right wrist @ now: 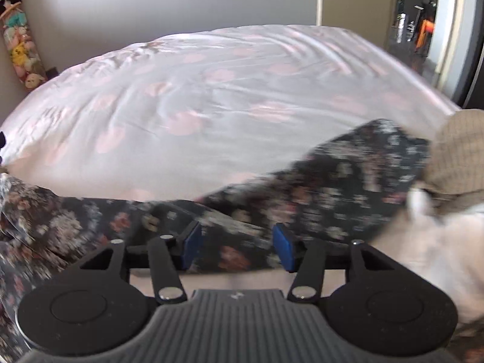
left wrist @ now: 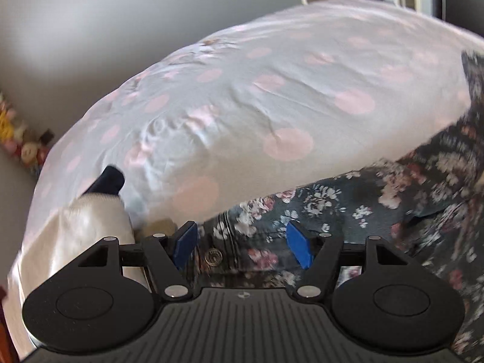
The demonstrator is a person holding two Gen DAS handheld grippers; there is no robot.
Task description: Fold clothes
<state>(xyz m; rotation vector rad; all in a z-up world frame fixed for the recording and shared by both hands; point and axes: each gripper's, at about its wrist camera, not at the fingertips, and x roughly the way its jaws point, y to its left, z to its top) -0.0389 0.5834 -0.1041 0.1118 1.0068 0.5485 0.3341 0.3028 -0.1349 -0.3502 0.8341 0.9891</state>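
A dark floral garment [left wrist: 378, 193] with a metal button [left wrist: 213, 256] lies across the near edge of the bed. My left gripper [left wrist: 242, 245] is open, its blue pads [left wrist: 298, 246] on either side of the waistband by the button. In the right wrist view the same garment [right wrist: 332, 175] stretches blurred from the left edge up to the right. My right gripper [right wrist: 237, 246] is open with the floral cloth lying between its blue pads [right wrist: 284, 248].
The bed [left wrist: 272, 90] has a white sheet with pink dots [right wrist: 181, 106]. A cream garment [left wrist: 75, 233] and a dark tube [left wrist: 110, 178] lie at the left. A beige checked cloth [right wrist: 459, 154] and white fabric [right wrist: 438, 257] lie at the right. Stuffed toys [right wrist: 18, 39] hang on the wall.
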